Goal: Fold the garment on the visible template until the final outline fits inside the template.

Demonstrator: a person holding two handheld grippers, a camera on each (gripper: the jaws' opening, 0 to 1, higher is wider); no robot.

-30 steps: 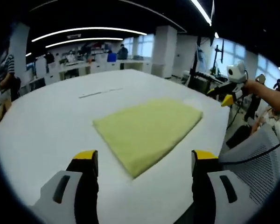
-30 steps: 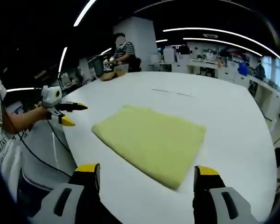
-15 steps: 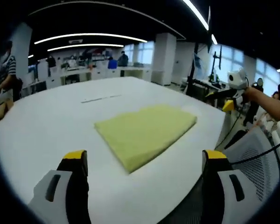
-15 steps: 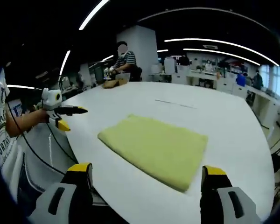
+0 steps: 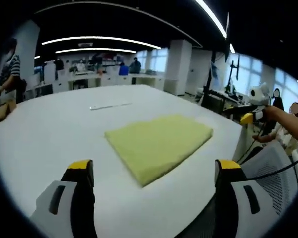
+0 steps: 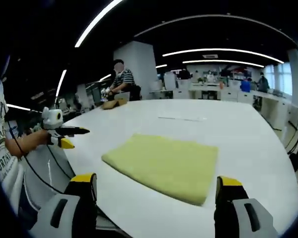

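Left gripper view, folded garment (image 5: 158, 144) near table (image 5: 49, 129) edge, both grippers apparently spread, empty.

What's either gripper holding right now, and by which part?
Nothing. Left gripper and right gripper are both open and apart from the folded yellow garment, which lies flat on the table.

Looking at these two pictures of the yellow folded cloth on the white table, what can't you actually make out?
- Template outline: not discernible on the white table in either view; the folded yellow garment may cover it.
- Thin strip beyond the garment: too small to identify.
- Garment's underside and inner layers: hidden by its top layer.
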